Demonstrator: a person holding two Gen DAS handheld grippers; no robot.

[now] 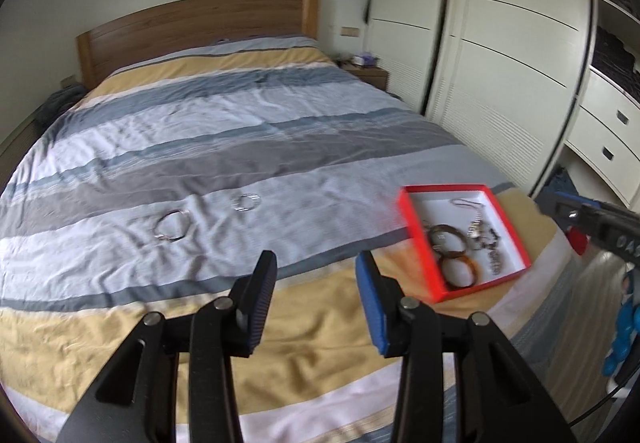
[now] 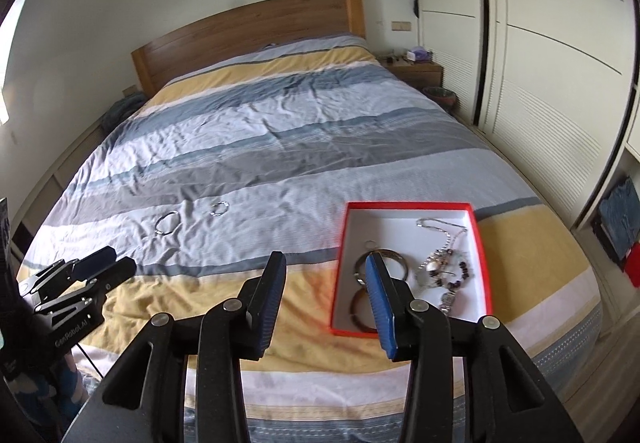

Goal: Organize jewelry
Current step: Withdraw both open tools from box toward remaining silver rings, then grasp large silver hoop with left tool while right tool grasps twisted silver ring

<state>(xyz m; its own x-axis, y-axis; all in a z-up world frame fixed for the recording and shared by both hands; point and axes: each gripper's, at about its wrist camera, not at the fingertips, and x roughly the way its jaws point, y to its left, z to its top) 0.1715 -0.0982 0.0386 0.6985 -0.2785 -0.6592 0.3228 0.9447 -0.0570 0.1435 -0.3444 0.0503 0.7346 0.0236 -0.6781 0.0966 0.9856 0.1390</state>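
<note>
A red box (image 2: 408,205) with a white inside lies on the yellow stripe at the bed's near right corner. It holds two dark bangles (image 2: 394,254), a silver chain and a beaded bracelet (image 2: 444,267). The same red box (image 1: 416,239) appears right of my left gripper (image 1: 316,263), which is open and empty above the bedcover. A silver bangle (image 1: 173,225) and a smaller silver hoop (image 1: 246,201) lie loose on the pale stripe ahead. My right gripper (image 2: 325,261) is open and empty, its blue finger overlapping the box's left part in view. The left gripper (image 2: 124,258) shows at far left.
The striped bedcover (image 2: 280,131) runs back to a wooden headboard (image 2: 256,31) and a nightstand (image 2: 416,69). White sliding wardrobe doors (image 1: 500,63) and drawers (image 1: 608,135) line the right side. The bed's foot edge is just below both grippers. A blue patterned sleeve (image 1: 624,327) is at the right.
</note>
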